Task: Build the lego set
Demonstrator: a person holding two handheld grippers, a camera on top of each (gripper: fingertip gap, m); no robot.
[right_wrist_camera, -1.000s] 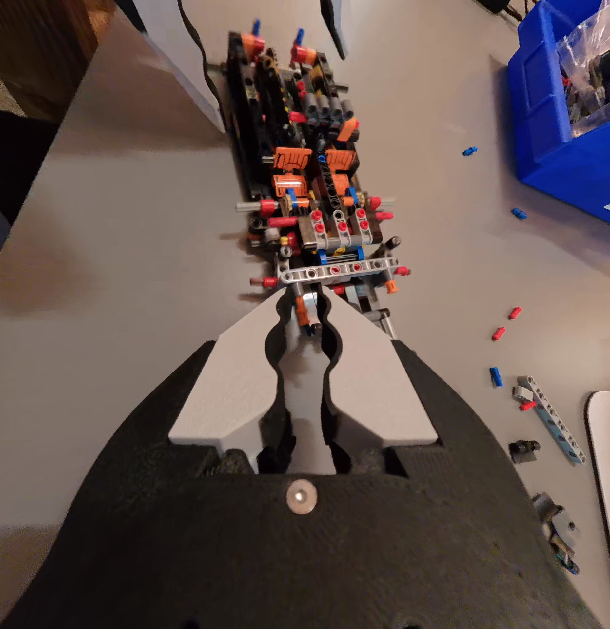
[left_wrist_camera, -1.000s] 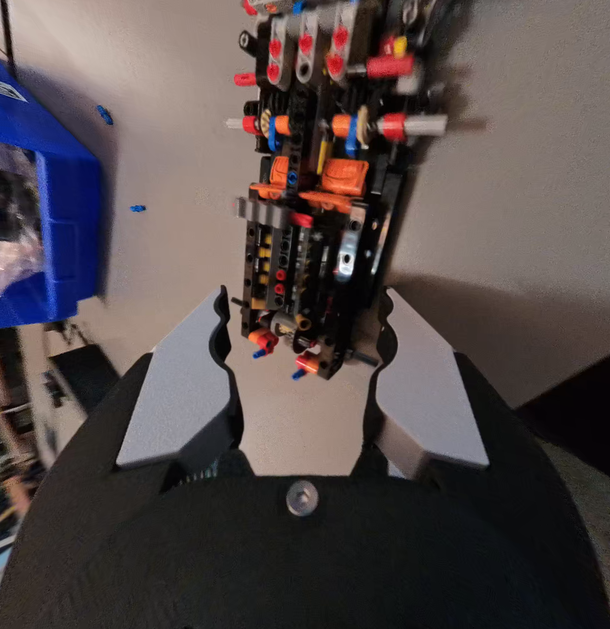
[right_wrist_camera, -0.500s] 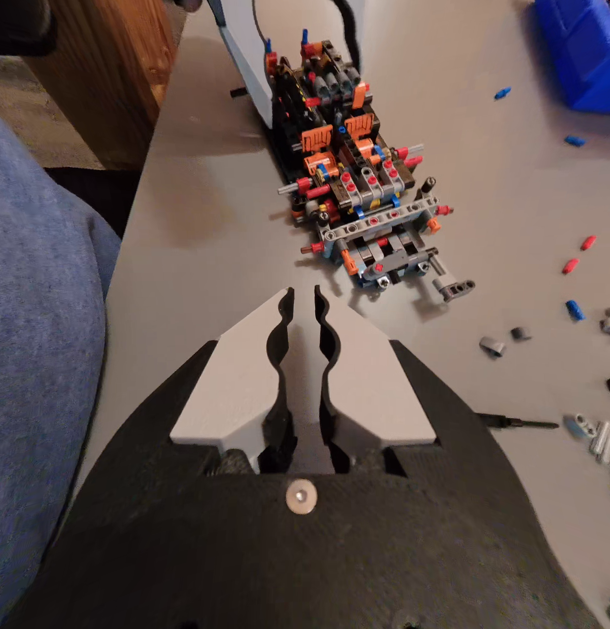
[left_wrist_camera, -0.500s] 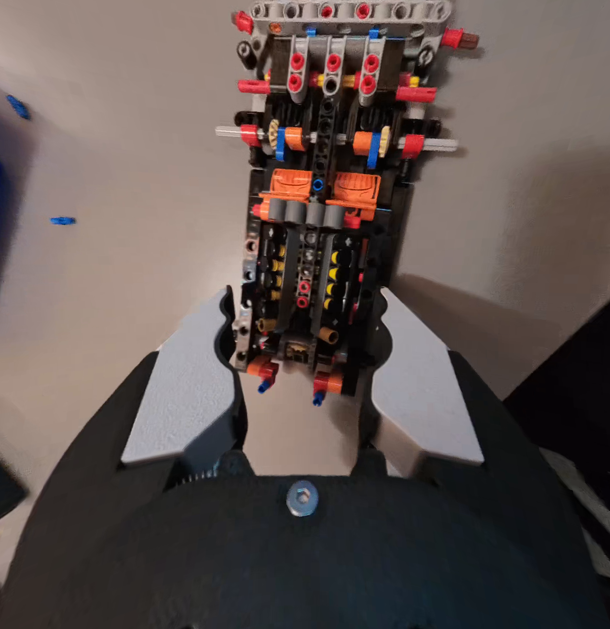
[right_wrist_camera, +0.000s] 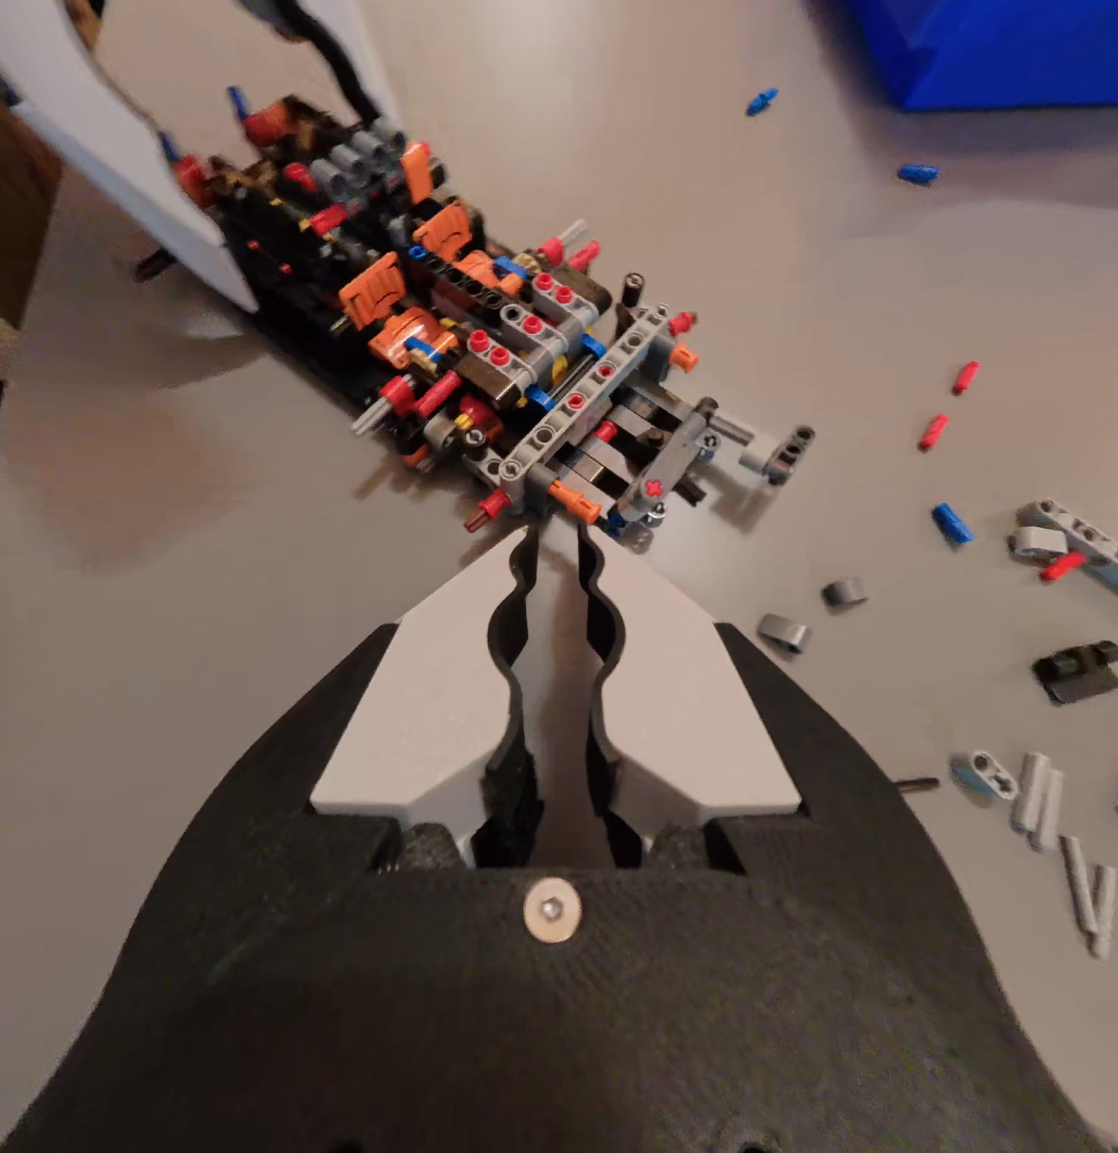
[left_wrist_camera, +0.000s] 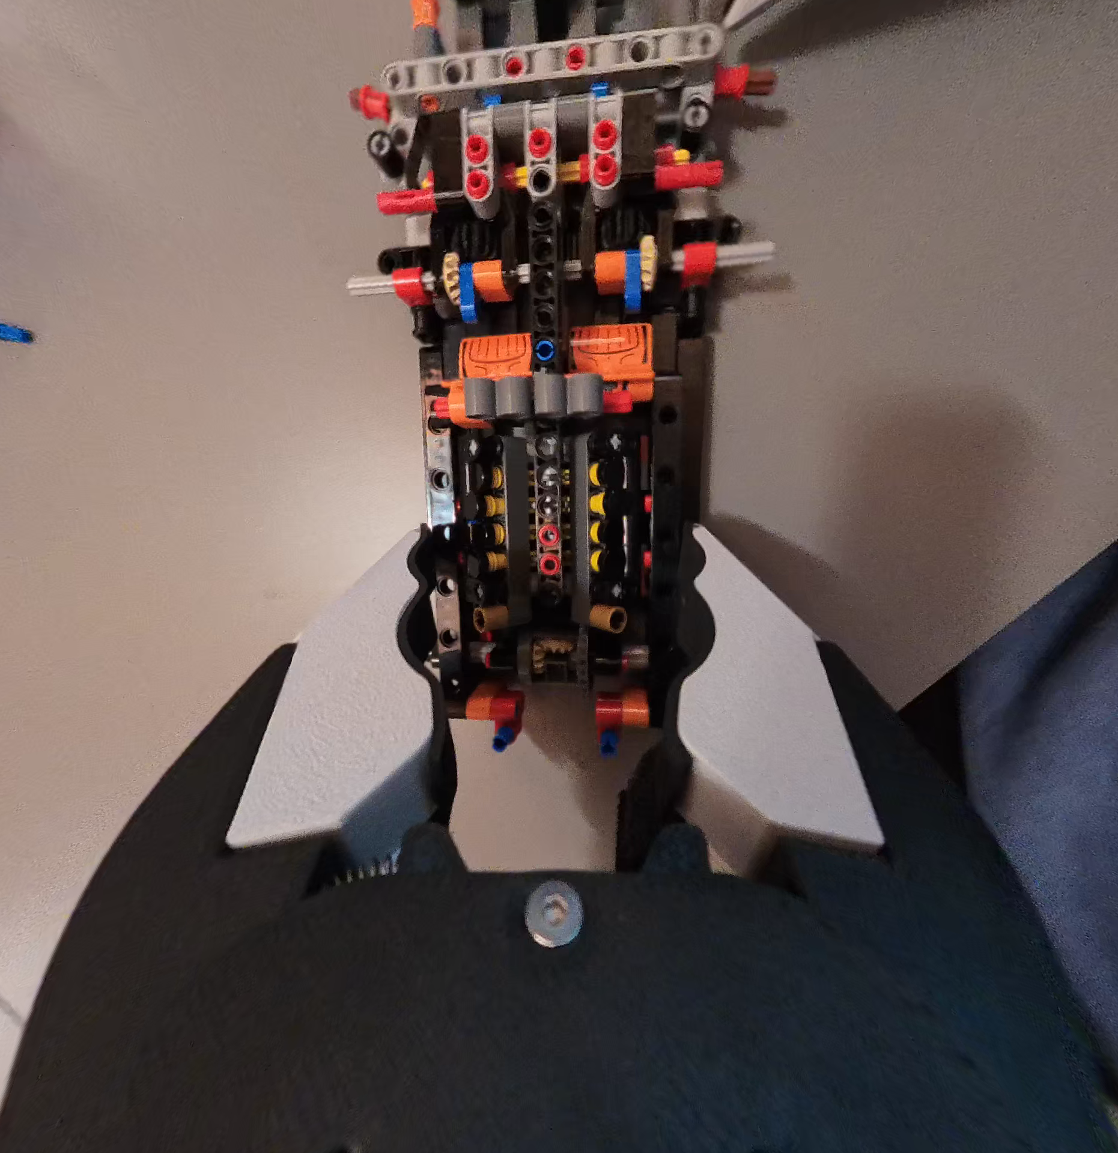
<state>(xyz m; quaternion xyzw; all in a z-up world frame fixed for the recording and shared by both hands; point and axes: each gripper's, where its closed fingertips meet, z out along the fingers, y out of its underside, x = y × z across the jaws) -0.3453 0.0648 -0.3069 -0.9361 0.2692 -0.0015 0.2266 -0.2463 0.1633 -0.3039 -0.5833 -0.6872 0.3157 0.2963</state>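
Note:
A long Lego Technic chassis [left_wrist_camera: 547, 387], black with orange, red, yellow and grey parts, lies on the grey table [left_wrist_camera: 169, 499]. My left gripper [left_wrist_camera: 559, 543] straddles its near end, and both pads press on the chassis sides. In the right wrist view the chassis [right_wrist_camera: 481, 349] runs diagonally, with a grey cross beam [right_wrist_camera: 581, 399] near its front end. The left gripper's white fingers [right_wrist_camera: 138, 187] flank the far end. My right gripper [right_wrist_camera: 556, 530] is just short of the front end. Its jaws are nearly together, with a narrow gap and nothing between them.
Loose parts lie to the right of the chassis: red pins [right_wrist_camera: 934, 432], blue pins [right_wrist_camera: 951, 523], a grey beam [right_wrist_camera: 1080, 543], small grey pieces [right_wrist_camera: 784, 633], a black piece [right_wrist_camera: 1077, 671], grey axles [right_wrist_camera: 1037, 798]. A blue bin [right_wrist_camera: 993, 50] stands at the back right. Blue cloth [left_wrist_camera: 1055, 749] lies past the table edge. Spacing between my two grippers at the tips: around 15 centimetres. My right gripper is the nearer one to the black piece [right_wrist_camera: 1077, 671]: about 15 centimetres, against 30 centimetres.
My left gripper slid forward along the chassis and closed on its sides. My right gripper let go of the front end, drew back, then came close again at an angle.

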